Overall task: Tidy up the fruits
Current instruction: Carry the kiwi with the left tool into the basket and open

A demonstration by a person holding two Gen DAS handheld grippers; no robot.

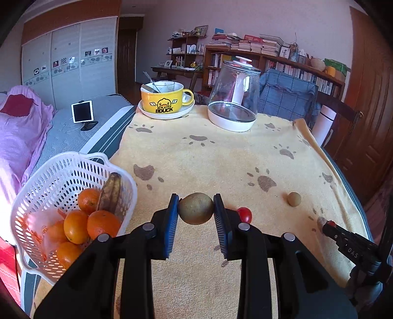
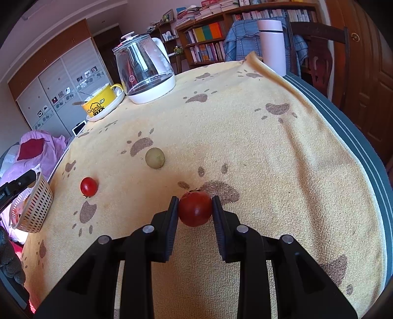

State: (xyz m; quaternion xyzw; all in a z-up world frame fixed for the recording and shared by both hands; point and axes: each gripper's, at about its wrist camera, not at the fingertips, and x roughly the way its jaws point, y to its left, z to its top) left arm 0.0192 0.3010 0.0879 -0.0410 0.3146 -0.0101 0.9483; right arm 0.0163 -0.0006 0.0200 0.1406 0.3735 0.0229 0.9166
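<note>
White basket (image 1: 61,171) at table's left edge, holding oranges and a banana. Left gripper (image 1: 196,208) clamped on kiwi (image 1: 196,211), right gripper (image 2: 195,208) clamped on tomato (image 2: 195,208). Step: carry. Next: drop both in basket; 2 fruits remain on cloth.

Pinkish walls (image 1: 282,22) are enclosing a white wardrobe (image 1: 68,63), crowded bookshelves (image 1: 270,61), a bed (image 1: 73,137) and what seems a wooden door (image 1: 368,98).
</note>
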